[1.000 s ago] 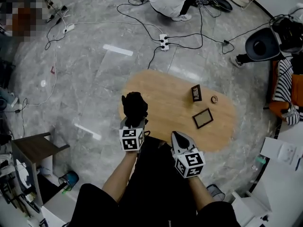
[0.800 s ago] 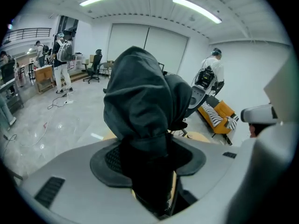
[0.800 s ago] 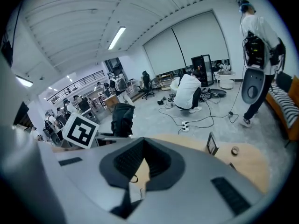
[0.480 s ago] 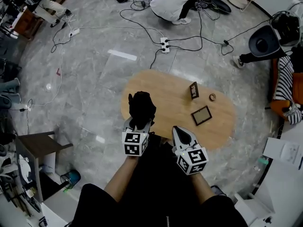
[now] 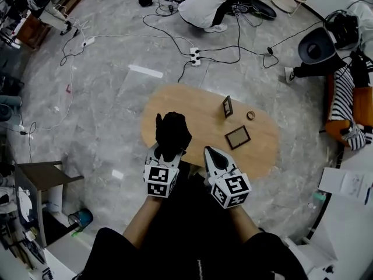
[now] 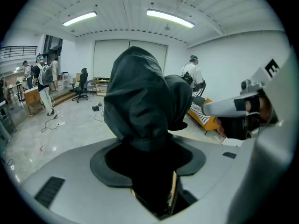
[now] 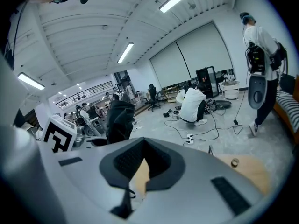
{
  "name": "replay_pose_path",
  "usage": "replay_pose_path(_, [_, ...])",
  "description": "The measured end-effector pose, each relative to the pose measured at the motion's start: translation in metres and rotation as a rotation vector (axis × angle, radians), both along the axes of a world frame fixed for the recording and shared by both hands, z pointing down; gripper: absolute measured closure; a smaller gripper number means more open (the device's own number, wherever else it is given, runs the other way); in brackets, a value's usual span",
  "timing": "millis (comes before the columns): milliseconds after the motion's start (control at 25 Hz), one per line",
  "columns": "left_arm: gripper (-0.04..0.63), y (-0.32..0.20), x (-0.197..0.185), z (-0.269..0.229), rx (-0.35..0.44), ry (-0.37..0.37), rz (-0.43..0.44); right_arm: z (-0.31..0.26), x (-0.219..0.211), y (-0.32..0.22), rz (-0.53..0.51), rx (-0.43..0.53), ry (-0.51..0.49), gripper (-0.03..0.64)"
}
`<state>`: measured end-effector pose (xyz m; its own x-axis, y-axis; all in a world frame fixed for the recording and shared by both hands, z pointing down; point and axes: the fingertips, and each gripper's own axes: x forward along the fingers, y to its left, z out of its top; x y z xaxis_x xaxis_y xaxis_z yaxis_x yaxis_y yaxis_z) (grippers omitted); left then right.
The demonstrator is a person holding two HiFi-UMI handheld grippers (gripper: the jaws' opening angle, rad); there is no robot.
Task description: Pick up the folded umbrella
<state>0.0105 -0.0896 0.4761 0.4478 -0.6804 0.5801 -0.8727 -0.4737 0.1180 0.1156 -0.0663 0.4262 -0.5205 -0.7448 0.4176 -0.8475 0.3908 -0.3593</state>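
The folded umbrella (image 5: 172, 134) is a black bundle of fabric, held up above the near edge of the oval wooden table (image 5: 198, 107). My left gripper (image 5: 167, 153) is shut on its lower end, and in the left gripper view the umbrella (image 6: 140, 97) fills the middle and hides the fingertips. My right gripper (image 5: 210, 151) hangs just to the right of it, shut, with nothing between its jaws. From the right gripper view the umbrella (image 7: 119, 120) stands at the left, beside the left gripper's marker cube (image 7: 58, 134).
On the table are an upright small picture frame (image 5: 227, 105), a flat frame (image 5: 238, 137) and a small ring (image 5: 250, 115). Cables and a power strip (image 5: 194, 56) lie on the marble floor beyond. A person (image 5: 204, 2) crouches at the back.
Both grippers have risen. The left one has carried the umbrella up and a little forward over the table's edge; the right one has come up beside it.
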Motion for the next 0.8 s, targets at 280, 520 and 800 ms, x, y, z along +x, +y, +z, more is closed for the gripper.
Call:
replay_pose_path(280, [0.371,0.012,0.019,-0.034,0.067,0.031,0.022,-0.009,0.018,0.008,0.018,0.026,0.016,0.606])
replay_pose_path(520, [0.371,0.011,0.026,-0.052,0.126,0.022,0.056,-0.025,0.029,0.010,0.047,0.110,0.048,0.607])
replay_pose_path(800, [0.371,0.014,0.028,-0.064,0.160,0.011,0.090,-0.039,0.030,0.012,0.073,0.153,0.040,0.607])
